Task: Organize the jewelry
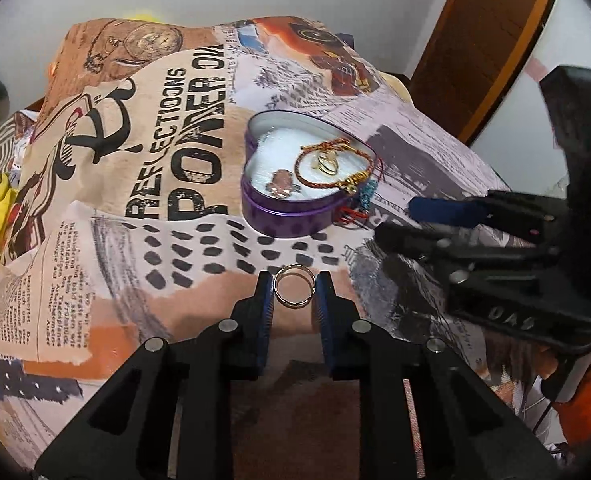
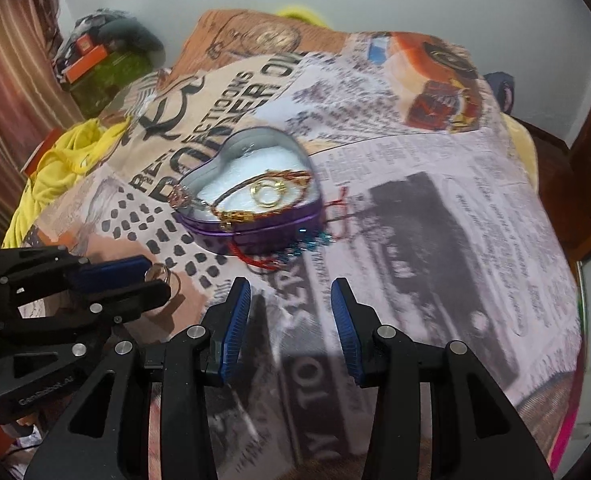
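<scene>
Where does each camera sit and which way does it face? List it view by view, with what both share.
Left wrist: on the left gripper, looking forward along its fingers, shut on a ring, toward the tin; the right gripper enters from the right.
Right wrist: on the right gripper, open and empty, facing the tin from its other side; the left gripper with the ring shows at left.
Shared: tin, ring, printed cloth, each other's gripper.

Each black gripper has blue ribbed pads and silver screws.
</scene>
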`<state>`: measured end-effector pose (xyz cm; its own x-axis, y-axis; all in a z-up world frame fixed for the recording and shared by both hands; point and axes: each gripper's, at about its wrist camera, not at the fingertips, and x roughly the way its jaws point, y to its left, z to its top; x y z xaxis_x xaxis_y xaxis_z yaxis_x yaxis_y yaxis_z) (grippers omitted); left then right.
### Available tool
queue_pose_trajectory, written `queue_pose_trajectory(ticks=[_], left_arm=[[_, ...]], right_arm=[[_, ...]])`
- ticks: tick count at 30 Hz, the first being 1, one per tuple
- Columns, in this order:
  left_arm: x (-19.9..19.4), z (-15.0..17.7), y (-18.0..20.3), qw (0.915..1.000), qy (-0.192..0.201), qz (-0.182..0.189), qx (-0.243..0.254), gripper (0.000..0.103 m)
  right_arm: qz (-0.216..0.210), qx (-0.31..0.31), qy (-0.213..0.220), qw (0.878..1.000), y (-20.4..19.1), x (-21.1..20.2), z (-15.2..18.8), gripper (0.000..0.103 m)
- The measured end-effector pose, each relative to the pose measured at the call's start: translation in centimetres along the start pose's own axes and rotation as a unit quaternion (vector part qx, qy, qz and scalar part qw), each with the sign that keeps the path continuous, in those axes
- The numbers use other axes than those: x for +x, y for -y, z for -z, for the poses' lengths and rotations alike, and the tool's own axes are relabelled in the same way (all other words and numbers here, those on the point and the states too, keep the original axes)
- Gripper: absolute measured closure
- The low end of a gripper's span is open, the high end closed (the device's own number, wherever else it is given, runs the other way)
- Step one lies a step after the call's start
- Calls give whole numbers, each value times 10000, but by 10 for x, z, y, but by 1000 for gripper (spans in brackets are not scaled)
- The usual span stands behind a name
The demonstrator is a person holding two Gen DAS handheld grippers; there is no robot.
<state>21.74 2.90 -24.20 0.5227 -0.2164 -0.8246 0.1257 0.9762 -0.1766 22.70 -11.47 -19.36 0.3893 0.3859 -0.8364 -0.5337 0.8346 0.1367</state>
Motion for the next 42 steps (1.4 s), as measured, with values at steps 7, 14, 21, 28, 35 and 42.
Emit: queue_pose_trajectory(ticks=[7,14,21,28,35,42], left_arm=[[-1,0,-5,9999,73,85,-55,82],[-2,1,-7,9998,119,159,-85,82],[-3,2,-8,9996,140,214,-113,82],[-3,1,-8,9996,144,212,-114,82],[-6,-3,-7,9997,176,148,-101,82],[-21,-18,-5,9991,407,79,-39,82]], right_arm=[[72,-158,-91,9998,-11,15,-9,65],[180,-256,-56,9995,-12,20,-8,65],[243,-395,-39,9989,-14,20,-9,74],[240,-231,3,9994,-6,20,-10,96],[274,-234,144,9992,-8,10,-6,96],[224,-200,471,9984,-6,-16,-10,96]])
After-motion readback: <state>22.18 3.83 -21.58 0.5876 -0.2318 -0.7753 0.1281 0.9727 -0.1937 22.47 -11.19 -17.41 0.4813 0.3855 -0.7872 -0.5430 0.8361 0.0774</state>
